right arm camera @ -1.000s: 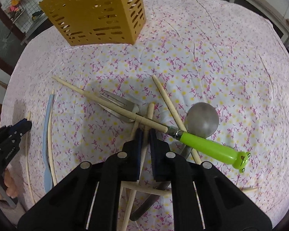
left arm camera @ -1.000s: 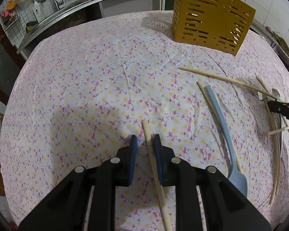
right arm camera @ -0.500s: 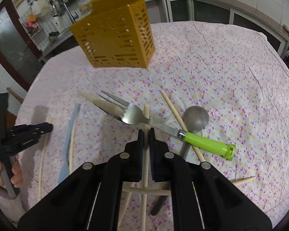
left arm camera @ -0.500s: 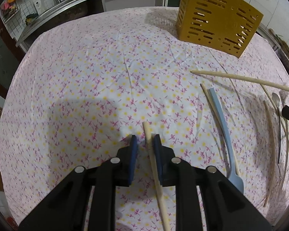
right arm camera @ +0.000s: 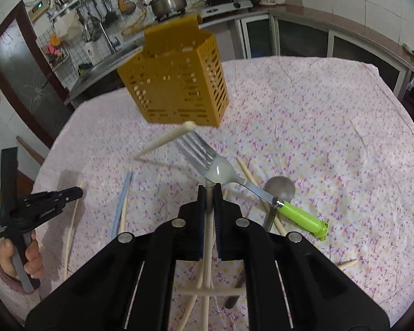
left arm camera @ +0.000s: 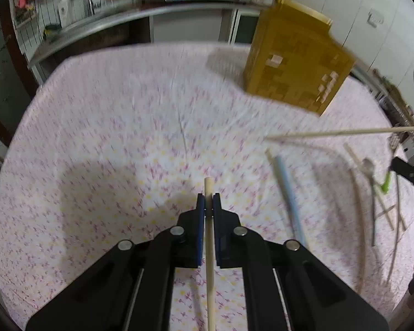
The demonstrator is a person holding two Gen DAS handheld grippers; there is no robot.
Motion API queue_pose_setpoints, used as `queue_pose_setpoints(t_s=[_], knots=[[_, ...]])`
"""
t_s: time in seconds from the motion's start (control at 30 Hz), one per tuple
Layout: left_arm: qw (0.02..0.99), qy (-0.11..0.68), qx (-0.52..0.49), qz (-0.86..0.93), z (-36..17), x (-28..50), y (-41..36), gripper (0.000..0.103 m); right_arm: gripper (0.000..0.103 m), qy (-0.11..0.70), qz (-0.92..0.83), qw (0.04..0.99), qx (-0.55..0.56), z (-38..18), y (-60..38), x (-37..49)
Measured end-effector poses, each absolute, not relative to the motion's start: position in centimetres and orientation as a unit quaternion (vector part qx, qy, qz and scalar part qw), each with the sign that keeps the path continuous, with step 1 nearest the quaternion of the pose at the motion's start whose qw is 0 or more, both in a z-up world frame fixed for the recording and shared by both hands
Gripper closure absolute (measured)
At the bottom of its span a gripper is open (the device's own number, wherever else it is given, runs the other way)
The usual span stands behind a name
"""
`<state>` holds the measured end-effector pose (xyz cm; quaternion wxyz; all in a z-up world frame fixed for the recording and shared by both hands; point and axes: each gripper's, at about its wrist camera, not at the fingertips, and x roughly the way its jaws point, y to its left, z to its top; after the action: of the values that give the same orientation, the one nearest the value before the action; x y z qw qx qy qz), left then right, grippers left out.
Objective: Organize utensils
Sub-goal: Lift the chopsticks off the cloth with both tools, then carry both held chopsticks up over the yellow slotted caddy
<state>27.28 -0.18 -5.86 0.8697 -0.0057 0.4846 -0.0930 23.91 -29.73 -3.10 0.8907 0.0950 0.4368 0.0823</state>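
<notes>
Tablecloth (right arm camera: 317, 104) is carrying the yellow caddy (right arm camera: 176, 82) at its far side. I'm clamping the right gripper (right arm camera: 209, 193) and left gripper (left arm camera: 208, 201) each on a chopstick (left arm camera: 210, 248), keeping both level while aiming for the caddy's open top.

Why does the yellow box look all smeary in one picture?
In the left wrist view the yellow box and the flowered tablecloth are smeared by motion blur, while the left hand-held gripper stays sharp; in the right wrist view the box is crisper, and the fisheye lens bends the table's edges.
</notes>
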Motion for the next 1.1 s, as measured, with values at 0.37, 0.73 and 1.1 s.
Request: queue_pose_setpoints(t_s=[0.37, 0.73, 1.1], knots=[[0.897, 0.422, -0.036, -0.122, -2.5, 25.7, -0.2, 0.096, 0.096, 0.411, 0.086, 0.900, 0.115, -2.6, -29.5, 24.0], [0.883, 0.448, -0.039, -0.135, -3.7, 27.1, -0.8, 0.096, 0.096, 0.509, 0.069, 0.853, 0.090, -8.4, -28.3, 27.2], [0.876, 0.460, -0.032, -0.140, -4.6, 27.6, -1.0, 0.096, 0.096, 0.541, 0.076, 0.836, 0.046, -10.2, -24.2, 28.4]])
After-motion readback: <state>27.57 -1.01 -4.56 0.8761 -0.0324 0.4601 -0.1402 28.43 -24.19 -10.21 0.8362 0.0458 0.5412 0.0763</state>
